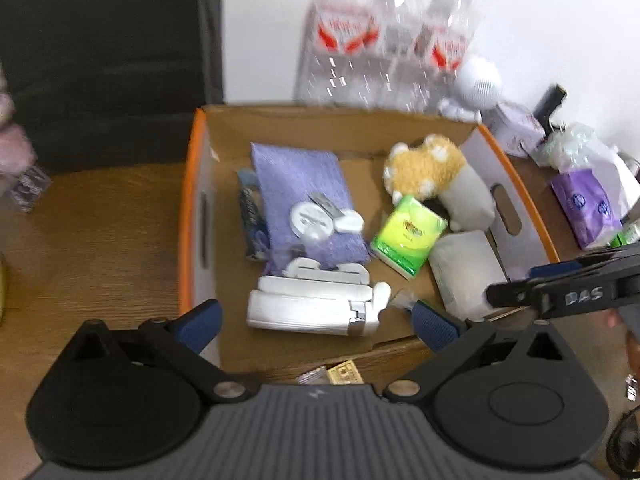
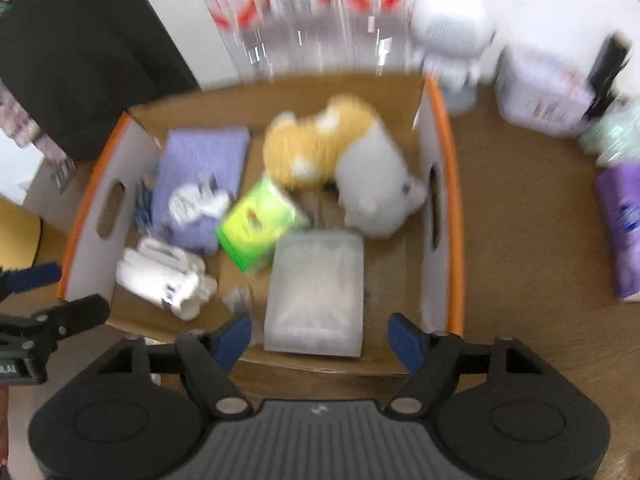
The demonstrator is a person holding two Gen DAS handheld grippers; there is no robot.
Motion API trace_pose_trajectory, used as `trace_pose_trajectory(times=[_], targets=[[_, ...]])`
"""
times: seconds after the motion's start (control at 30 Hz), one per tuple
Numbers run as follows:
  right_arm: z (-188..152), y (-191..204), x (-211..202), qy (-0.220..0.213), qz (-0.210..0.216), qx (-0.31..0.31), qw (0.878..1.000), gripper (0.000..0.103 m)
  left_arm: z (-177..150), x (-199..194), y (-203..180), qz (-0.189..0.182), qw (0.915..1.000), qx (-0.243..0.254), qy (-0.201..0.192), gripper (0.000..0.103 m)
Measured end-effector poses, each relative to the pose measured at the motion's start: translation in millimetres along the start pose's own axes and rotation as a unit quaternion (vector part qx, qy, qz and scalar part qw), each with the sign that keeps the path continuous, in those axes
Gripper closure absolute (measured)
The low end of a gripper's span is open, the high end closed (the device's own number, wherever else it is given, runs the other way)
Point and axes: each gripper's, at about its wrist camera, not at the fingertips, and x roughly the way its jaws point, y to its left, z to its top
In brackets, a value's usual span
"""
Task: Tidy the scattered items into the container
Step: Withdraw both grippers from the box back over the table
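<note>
Orange-edged, the open cardboard box sits on the wooden table ahead of both grippers and already holds most of the items. The left gripper hangs with its jaws released and empty, and between them lies a folded white plastic device. Just beyond that lies a lilac woven pouch with a round white disc on it, and to the right a green tissue pack and a tan and grey plush toy.

From the right wrist, everything is blurred. The right gripper is also spread and empty, with a translucent rectangular packet between its jaws.

Only the left view shows readable writing: "DAS" on the black arm of the other gripper. Behind the box stand clear water bottles with red labels, their print unreadable. A purple tissue pack lies outside the box, to the right.
</note>
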Motion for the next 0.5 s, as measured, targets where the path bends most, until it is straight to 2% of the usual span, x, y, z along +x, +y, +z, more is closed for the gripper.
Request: trace_pose_trajectory(times=[0.07,0.13,0.23,0.3,0.33,0.37,0.43,0.5], targets=[[-25.7,12.5,-28.7,-0.077,-0.017,-0.028,0.997,0.02,-22.0,-27.2,-3.1,0.037,0.9974,-0.013,-0.061,0.0],[-67.5,27.1,-54.4,-0.161,-0.034,-0.069,0.984,0.011,-56.6,-59.1,-12.5,0.049,0.9893,-0.011,-0.137,0.0],[-151.6,47.4,-76.7,-0.278,-0.071,-0.123,0.95,0.011,-133.1,-92.1,-26.8,0.049,0.9718,-0.022,-0.23,0.0],[-214.1,54.8,-81.6,-0.35,-0.101,-0.134,0.922,0.009,-192.9,-97.8,-38.6,0.073,0.9623,-0.042,-0.259,0.0],[-243.2,50.1,-82.3,-0.377,-0.106,-0.133,0.911,0.006,-218.0,-99.3,-44.4,0.082,0.9607,-0.041,-0.262,0.0],[-267.7,46.8,-81.0,-0.386,-0.104,-0.128,0.908,0.006,-239.0,-101.6,-50.3,0.088,0.9602,-0.032,-0.263,0.0],[-300.0,43.4,-75.8,-0.367,-0.088,-0.108,0.92,0.006,-271.0,-109.5,-59.8,0.096,0.9577,-0.012,-0.271,0.0],[-318.9,39.1,-68.0,-0.347,-0.056,-0.082,0.933,0.006,-288.6,-113.3,-65.4,0.102,0.9566,-0.007,-0.273,0.0]])
